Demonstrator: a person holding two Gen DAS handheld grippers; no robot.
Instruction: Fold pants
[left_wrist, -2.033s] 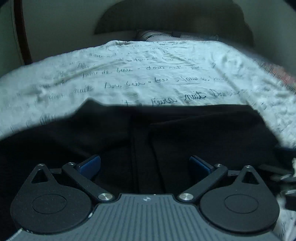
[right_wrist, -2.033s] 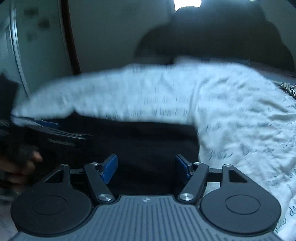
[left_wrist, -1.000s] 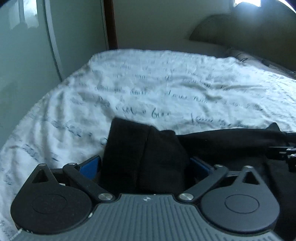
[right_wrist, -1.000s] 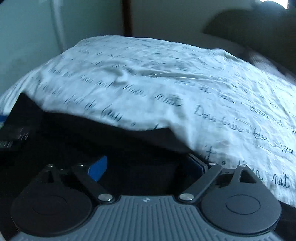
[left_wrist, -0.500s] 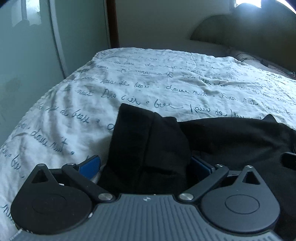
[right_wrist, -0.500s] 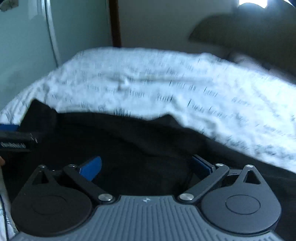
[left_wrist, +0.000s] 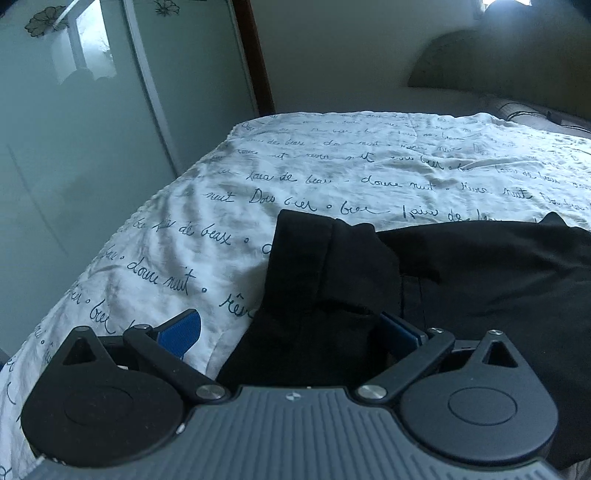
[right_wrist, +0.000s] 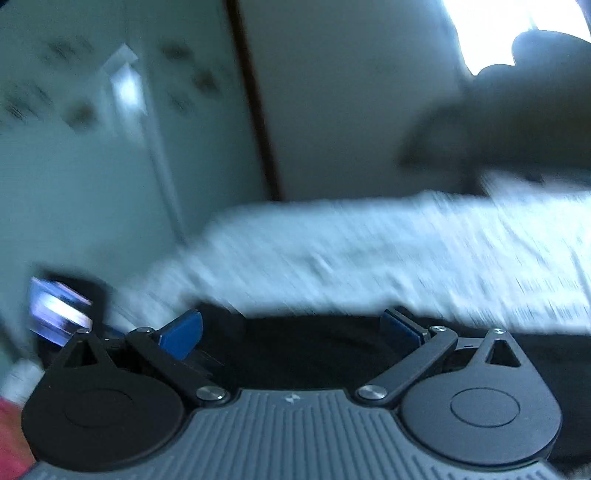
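Observation:
Black pants (left_wrist: 461, 280) lie on a white bedspread with dark script (left_wrist: 332, 177). A bunched end of the pants stands up between the blue pads of my left gripper (left_wrist: 291, 328), whose jaws are wide open around it. In the right wrist view, heavily blurred, the black pants (right_wrist: 295, 350) lie below my right gripper (right_wrist: 293, 325), which is also wide open. The pants' far right part is cut off by the frame edge.
A frosted glass sliding door (left_wrist: 92, 147) with a dark wooden frame (left_wrist: 258, 66) runs along the bed's left side. A dark padded headboard (left_wrist: 498, 70) stands at the back right. The bed's left edge (left_wrist: 122, 229) is close to my left gripper.
The left view has held nearly still, rising slightly over the bunched pants. The right gripper has swung fast, its view tilting up towards the wall and door. Both grippers stay open.

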